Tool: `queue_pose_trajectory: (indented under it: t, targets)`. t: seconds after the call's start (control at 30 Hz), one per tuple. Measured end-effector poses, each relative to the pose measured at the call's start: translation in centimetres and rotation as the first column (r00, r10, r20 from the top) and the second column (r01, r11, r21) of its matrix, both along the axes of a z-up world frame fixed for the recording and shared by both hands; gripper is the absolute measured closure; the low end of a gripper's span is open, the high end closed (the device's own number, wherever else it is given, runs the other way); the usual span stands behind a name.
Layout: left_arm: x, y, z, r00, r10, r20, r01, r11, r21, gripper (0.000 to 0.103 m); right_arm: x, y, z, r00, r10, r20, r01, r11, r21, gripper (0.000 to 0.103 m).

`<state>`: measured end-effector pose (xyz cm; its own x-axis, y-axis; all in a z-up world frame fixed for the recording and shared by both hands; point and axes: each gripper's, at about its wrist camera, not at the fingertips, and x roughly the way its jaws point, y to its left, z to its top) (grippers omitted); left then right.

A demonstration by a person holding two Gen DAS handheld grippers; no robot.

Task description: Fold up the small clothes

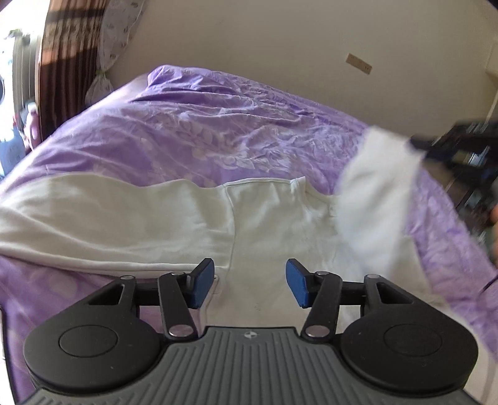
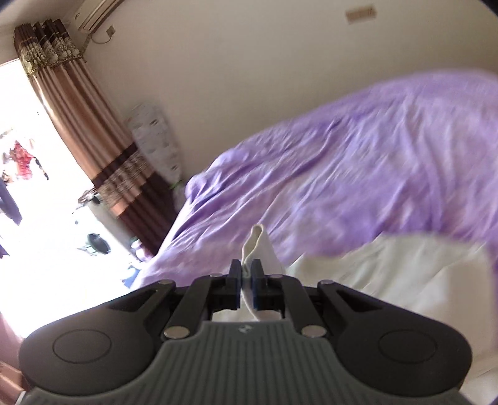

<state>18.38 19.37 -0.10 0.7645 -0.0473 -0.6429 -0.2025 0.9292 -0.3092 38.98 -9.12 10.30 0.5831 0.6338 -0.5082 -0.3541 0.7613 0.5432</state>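
A white garment (image 1: 174,224) lies spread across the near part of the bed (image 1: 218,134), which is covered by a wrinkled purple floral quilt. The cloth reaches toward the bed's near edge, while the far half of the quilt, up to the wall, lies bare and gives open room.

The left gripper (image 1: 246,284) hovers just above the garment's near portion with its blue-padded jaws wide apart, holding nothing. The left wrist view alone shows the garment's flat spread, a seam running down its middle, and, at the right side of the bed, a blurred flap of the same white cloth lifted into the air toward the right gripper (image 1: 435,149), which appears there only as a dark smear.

The right wrist view shows that right gripper (image 2: 246,274) up close: its jaws are pressed together on a thin fold of the white garment (image 2: 389,274), with a tip of cloth poking out above the fingers. This view is motion-blurred, so which edge of the garment is pinched is probably a hem or sleeve, but that cannot be settled.

Beyond the bed stand a cream wall, a brown curtain (image 2: 93,131) beside a bright window, and an air conditioner (image 2: 93,15) high in the corner.
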Motion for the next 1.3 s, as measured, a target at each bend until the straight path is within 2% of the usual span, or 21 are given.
queue_pose_trajectory:
  t: [0.13, 0.27, 0.37, 0.4, 0.5, 0.6, 0.67, 0.73, 0.8, 0.87, 0.9, 0.97, 1.03, 1.13, 1.3]
  targets:
    - [0.1, 0.9, -0.4, 1.000, 0.009, 0.004, -0.009, 0.998, -0.068, 0.042, -0.4, 4.4, -5.5, 0.988, 0.099, -0.115, -0.093, 0.994, 0.051, 0.102]
    - [0.6, 1.3, -0.7, 1.000, 0.015, -0.010, -0.016, 0.995, -0.095, 0.042, 0.0, 7.9, -10.7, 0.952, 0.190, -0.241, -0.179, 0.982, 0.067, 0.094]
    - [1.4, 1.5, -0.9, 0.999, 0.017, -0.032, -0.020, 0.996, -0.091, 0.041, -0.1, 8.9, -11.6, 0.947, 0.207, -0.247, -0.207, 0.978, 0.027, 0.070]
    - [1.8, 1.6, -1.1, 0.999, 0.017, -0.045, -0.021, 0.996, -0.090, 0.040, -0.2, 8.7, -11.5, 0.950, 0.206, -0.236, -0.209, 0.978, 0.014, 0.067]
    - [3.6, 1.9, -2.0, 0.995, 0.014, -0.094, -0.023, 0.995, -0.092, 0.036, 0.3, 5.8, -10.6, 0.959, 0.182, -0.216, -0.195, 0.980, -0.040, 0.068]
    - [5.9, 1.7, -3.2, 0.992, 0.008, -0.128, -0.016, 0.998, -0.059, 0.036, 1.2, 1.8, -9.9, 0.970, 0.124, -0.207, -0.152, 0.980, -0.128, 0.067]
    - [8.0, 1.3, -4.3, 0.987, -0.016, -0.159, 0.012, 1.000, -0.025, 0.036, 1.9, -2.3, -9.5, 0.977, 0.067, -0.203, -0.106, 0.976, -0.190, 0.065]
    - [9.6, 1.2, -5.5, 0.982, -0.001, -0.187, 0.001, 1.000, 0.001, 0.036, 2.4, -6.4, -9.3, 0.980, -0.001, -0.198, -0.050, 0.967, -0.251, 0.063]
    - [11.0, 1.1, -6.4, 0.978, 0.015, -0.208, -0.010, 1.000, 0.027, 0.036, 2.6, -10.7, -9.4, 0.977, -0.063, -0.204, -0.003, 0.952, -0.305, 0.058]
    - [11.9, 1.0, -7.1, 0.977, 0.021, -0.212, -0.013, 0.999, 0.040, 0.037, 2.2, -14.7, -9.8, 0.972, -0.109, -0.207, 0.027, 0.930, -0.366, 0.057]
    - [12.3, 0.9, -7.2, 0.977, 0.020, -0.210, -0.010, 0.999, 0.048, 0.038, 2.0, -16.4, -10.2, 0.969, -0.128, -0.210, 0.034, 0.916, -0.401, 0.057]
    - [12.8, 0.3, -7.4, 0.980, 0.010, -0.198, 0.006, 0.997, 0.077, 0.052, 1.4, -19.0, -11.3, 0.963, -0.150, -0.225, 0.029, 0.884, -0.466, 0.057]
    - [13.3, -0.3, -7.5, 0.980, 0.007, -0.199, 0.016, 0.994, 0.112, 0.081, 1.0, -20.7, -12.6, 0.958, -0.145, -0.246, 0.000, 0.861, -0.509, 0.056]
    - [13.5, -0.9, -7.5, 0.981, 0.018, -0.193, 0.010, 0.989, 0.145, 0.096, 0.8, -21.1, -14.6, 0.964, -0.096, -0.249, -0.059, 0.832, -0.551, 0.055]
    - [13.3, -1.4, -5.9, 0.989, 0.003, -0.150, 0.021, 0.987, 0.158, 0.098, 0.9, -18.5, -16.6, 0.974, 0.025, -0.226, -0.163, 0.770, -0.617, 0.055]
